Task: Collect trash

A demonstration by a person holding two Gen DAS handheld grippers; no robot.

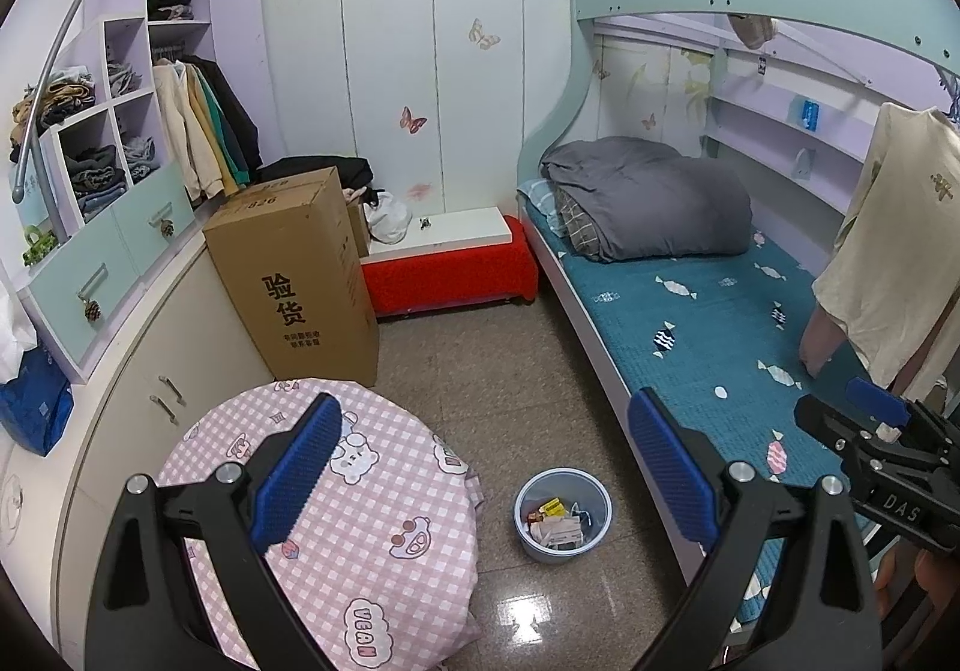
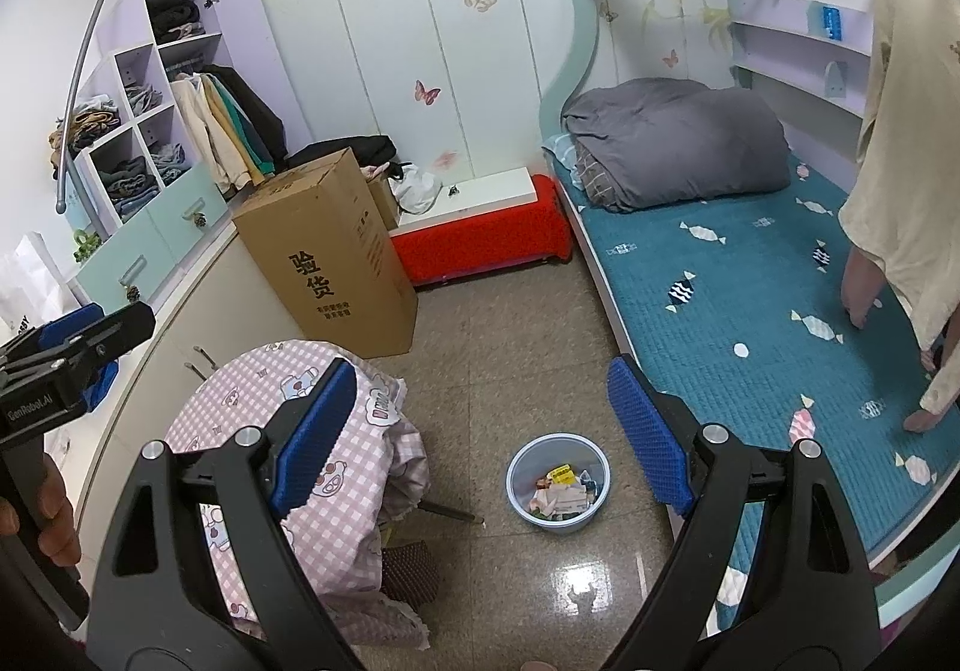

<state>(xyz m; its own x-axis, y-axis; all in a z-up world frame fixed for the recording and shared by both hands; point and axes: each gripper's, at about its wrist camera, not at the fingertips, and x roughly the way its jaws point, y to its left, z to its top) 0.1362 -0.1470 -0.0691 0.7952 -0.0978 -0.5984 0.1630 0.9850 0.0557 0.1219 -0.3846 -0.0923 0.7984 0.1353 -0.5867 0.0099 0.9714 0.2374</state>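
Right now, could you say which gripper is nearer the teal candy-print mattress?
Right. The right gripper hangs at the mattress edge; the left gripper sits farther off, by the cream cabinet.

A small round pale-blue trash bin (image 1: 563, 515) (image 2: 558, 482) stands upright and open-topped on the glossy tiled floor, near the bed (image 1: 708, 335) (image 2: 750, 299) and just off its long front edge, toward the foot end. Its bottom holds a loose heap of trash (image 1: 555, 524) (image 2: 561, 491): crumpled white paper scraps, a yellow wrapper and some small coloured bits, well below the rim.
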